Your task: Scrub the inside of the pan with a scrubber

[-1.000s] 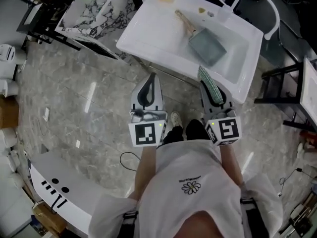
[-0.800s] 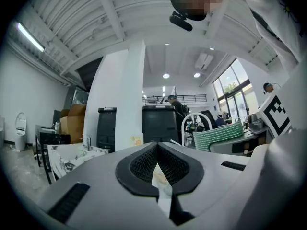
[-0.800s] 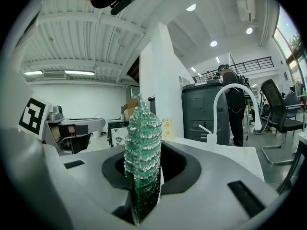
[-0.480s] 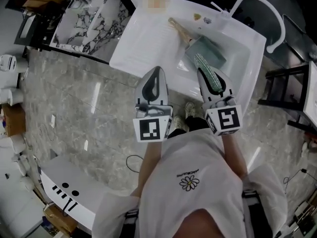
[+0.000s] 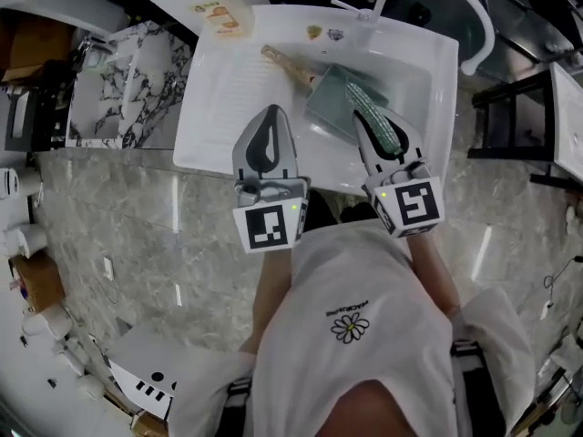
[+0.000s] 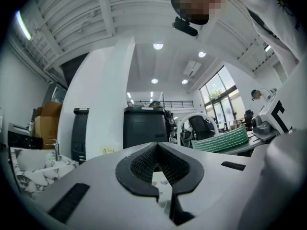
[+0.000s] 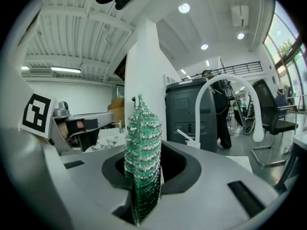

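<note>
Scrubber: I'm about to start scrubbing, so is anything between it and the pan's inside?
Nothing visible. The scrubber, clamped in the right hand-held gripper, is over the pan, whose inside looks bare.

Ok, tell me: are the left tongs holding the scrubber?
No, the left tongs are shut and empty; the green scrubber is clamped in the right tongs.

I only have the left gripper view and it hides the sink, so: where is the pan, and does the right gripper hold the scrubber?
Observer: The pan lies in the white sink, its wooden handle toward the drainboard.
Operator: And the scrubber?
Observer: The right gripper is shut on the green scrubber, which overlaps the pan in the head view; contact unclear.
Operator: My left gripper?
Observer: The left gripper appears over the drainboard, left of the pan.
</note>
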Demonstrator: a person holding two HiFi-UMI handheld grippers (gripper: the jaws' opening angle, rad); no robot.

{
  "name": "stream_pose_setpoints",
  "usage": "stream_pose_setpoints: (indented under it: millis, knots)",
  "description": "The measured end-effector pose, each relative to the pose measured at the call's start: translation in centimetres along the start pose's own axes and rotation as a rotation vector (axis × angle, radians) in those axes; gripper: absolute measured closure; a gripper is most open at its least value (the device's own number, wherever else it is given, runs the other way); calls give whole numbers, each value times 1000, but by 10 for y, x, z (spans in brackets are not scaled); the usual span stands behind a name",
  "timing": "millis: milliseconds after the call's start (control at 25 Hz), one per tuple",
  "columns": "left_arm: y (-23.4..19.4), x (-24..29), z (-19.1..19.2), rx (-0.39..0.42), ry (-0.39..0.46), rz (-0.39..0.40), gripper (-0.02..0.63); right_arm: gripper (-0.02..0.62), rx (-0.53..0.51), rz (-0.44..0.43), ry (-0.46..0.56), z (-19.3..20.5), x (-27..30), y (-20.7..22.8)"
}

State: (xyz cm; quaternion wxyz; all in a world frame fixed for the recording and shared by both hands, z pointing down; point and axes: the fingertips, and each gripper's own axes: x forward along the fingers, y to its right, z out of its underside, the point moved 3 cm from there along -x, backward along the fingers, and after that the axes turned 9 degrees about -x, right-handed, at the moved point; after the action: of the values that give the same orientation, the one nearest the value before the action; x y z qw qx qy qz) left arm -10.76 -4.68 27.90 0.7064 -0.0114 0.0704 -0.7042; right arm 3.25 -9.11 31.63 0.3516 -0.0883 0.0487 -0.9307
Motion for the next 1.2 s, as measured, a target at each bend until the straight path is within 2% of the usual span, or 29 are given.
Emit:
stream_pose_setpoints:
  millis: [280, 400, 520, 680, 1000, 1120, 1160, 1200]
  knots:
    - [4, 60, 0, -7, -20, 191, 591, 529, 105, 246, -32, 6, -7, 42]
    - [2, 76, -3, 24, -40, 275, 591, 529, 130, 370, -36, 3, -9, 51]
    - [-6, 89, -3, 50, -59, 335, 591, 529, 138, 452, -48, 3, -8, 52]
    - [-18, 105, 0, 82, -70, 382, 591, 529, 148, 509, -55, 4, -2, 49]
    - [-32, 125, 9, 102, -96, 405, 589, 528, 168, 566, -80, 11, 7, 50]
    - [-27, 135, 20, 155, -125, 478, 588, 528, 178, 568, -90, 15, 9, 51]
    - [-24, 141, 26, 185, -138, 521, 563, 528, 182, 568, -95, 16, 10, 51]
    - [-21, 146, 32, 224, -154, 569, 511, 528, 184, 566, -100, 17, 12, 51]
